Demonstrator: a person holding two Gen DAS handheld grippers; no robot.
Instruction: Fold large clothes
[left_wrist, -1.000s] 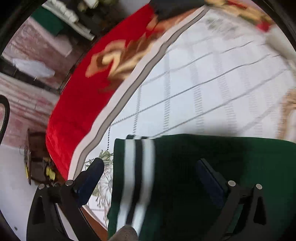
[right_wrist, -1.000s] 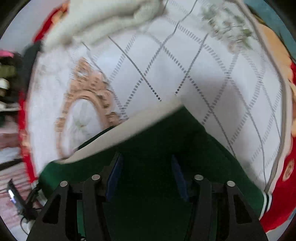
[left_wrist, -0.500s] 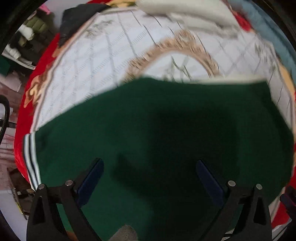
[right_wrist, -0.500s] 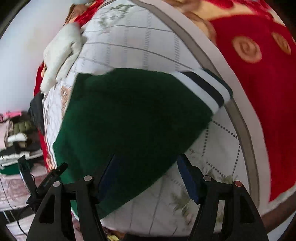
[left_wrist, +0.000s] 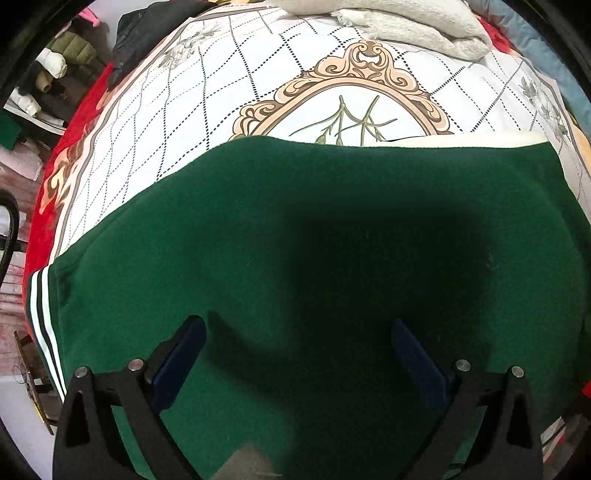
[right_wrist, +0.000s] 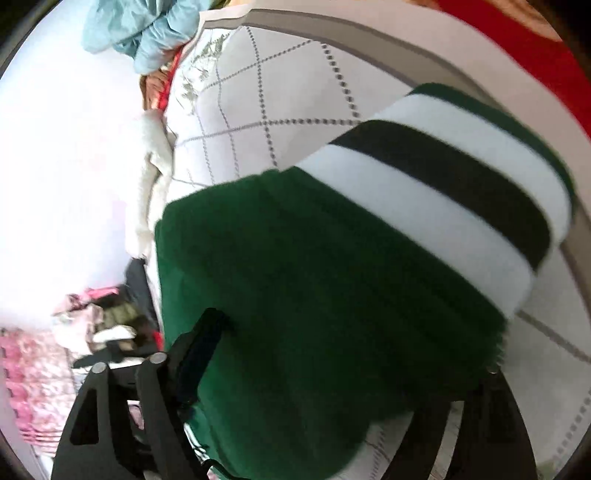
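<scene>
One green sweater fills the lower frame on the bedspread, its near edge cut off. Left gripper hovers with fingers spread wide, holding nothing. Right gripper is half buried in cloth; grip unclear. Two white stripes at right. No writing readable.

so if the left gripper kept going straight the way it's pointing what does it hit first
Most likely the dark green knit garment spread right ahead of the open left gripper; the white quilted bedspread lies beyond. Depth is unclear.
</scene>
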